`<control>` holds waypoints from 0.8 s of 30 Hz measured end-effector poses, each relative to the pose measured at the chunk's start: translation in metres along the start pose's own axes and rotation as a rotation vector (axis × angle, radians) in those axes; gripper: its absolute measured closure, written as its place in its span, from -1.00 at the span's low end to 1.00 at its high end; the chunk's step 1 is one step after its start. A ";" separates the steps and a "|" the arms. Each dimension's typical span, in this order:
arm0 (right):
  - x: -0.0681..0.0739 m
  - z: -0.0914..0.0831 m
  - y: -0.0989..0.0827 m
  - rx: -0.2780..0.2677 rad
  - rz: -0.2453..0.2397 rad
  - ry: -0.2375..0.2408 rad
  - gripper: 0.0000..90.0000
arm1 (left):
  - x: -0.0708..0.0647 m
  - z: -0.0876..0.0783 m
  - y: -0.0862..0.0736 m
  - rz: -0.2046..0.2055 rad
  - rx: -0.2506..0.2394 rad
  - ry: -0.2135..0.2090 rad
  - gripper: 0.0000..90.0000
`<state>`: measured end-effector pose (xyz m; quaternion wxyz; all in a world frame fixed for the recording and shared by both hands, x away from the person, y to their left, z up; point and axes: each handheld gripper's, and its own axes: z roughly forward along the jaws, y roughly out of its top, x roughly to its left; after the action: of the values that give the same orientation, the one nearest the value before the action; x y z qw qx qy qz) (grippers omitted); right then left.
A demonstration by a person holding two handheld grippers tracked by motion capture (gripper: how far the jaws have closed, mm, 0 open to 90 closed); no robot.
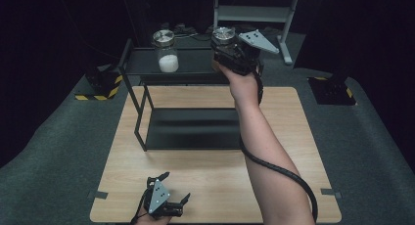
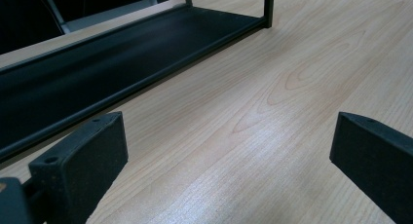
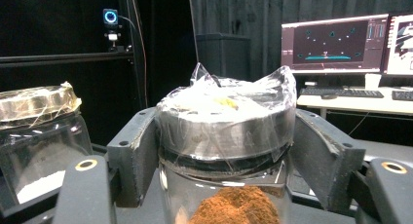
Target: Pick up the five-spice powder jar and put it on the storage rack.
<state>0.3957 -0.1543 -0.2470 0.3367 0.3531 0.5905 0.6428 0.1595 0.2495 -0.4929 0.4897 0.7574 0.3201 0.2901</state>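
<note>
From the high view, we have the right gripper (image 1: 230, 49) holding a spice jar (image 1: 223, 38) on the rack's top shelf (image 1: 142, 62), beside the white-powder jar (image 1: 165, 51).

Our left gripper (image 2: 229, 151) idles, jaws spread over the table (image 2: 292, 87).

In the right gripper view, the jaws flank the wrapped lid (image 3: 226, 124); on slick film it could slip and tip.

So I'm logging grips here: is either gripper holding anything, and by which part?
The right gripper holds the jar of brown powder by its lid and neck. The left gripper is open over the table, holding nothing.
</note>
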 end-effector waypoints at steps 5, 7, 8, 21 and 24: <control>0.001 -0.002 0.003 0.003 0.005 -0.007 -0.69 | 0.000 0.000 0.000 -0.004 -0.002 -0.001 -0.99; 0.001 -0.004 0.004 0.002 0.006 -0.012 -0.90 | 0.001 0.000 -0.001 -0.003 -0.003 -0.001 -0.99; 0.001 -0.004 0.005 0.005 0.007 -0.015 -0.98 | 0.001 0.000 -0.001 -0.002 -0.004 -0.002 -0.99; 0.000 -0.030 0.005 0.008 0.000 0.002 -1.00 | 0.001 -0.001 -0.001 -0.002 -0.008 -0.002 -0.99; 0.001 -0.039 0.004 0.002 -0.005 0.010 -1.00 | 0.001 -0.001 -0.002 -0.004 -0.008 -0.001 -0.99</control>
<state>0.3624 -0.1742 -0.2452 0.3350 0.3489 0.5934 0.6433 0.1592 0.2509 -0.4940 0.4936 0.7550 0.3199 0.2900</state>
